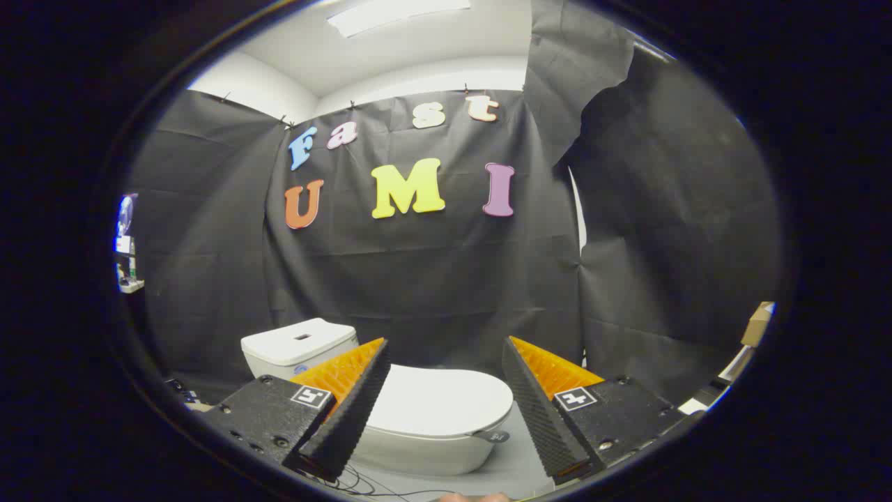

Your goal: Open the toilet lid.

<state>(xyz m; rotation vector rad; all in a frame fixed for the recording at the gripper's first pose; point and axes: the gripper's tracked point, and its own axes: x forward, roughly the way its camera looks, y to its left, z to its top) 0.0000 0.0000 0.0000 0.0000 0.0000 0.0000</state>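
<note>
Gripper view: looks forward along the two fingers toward a white toilet (pixel 432 432) standing on a grey floor (pixel 516 470).
Gripper (pixel 446 404): fingers spread wide apart, holding nothing, raised short of the toilet.
Toilet lid (pixel 446 401): white, lying down flat and closed on the bowl, seen in the gap between the fingers and just beyond them.
Lid tab (pixel 493 436): small dark tab at the lid's front edge, near the right finger.
Cistern (pixel 298 345): white, behind the left finger, against the black cloth wall (pixel 432 279).
Cables (pixel 348 481): thin dark wires on the floor below the bowl.
</note>
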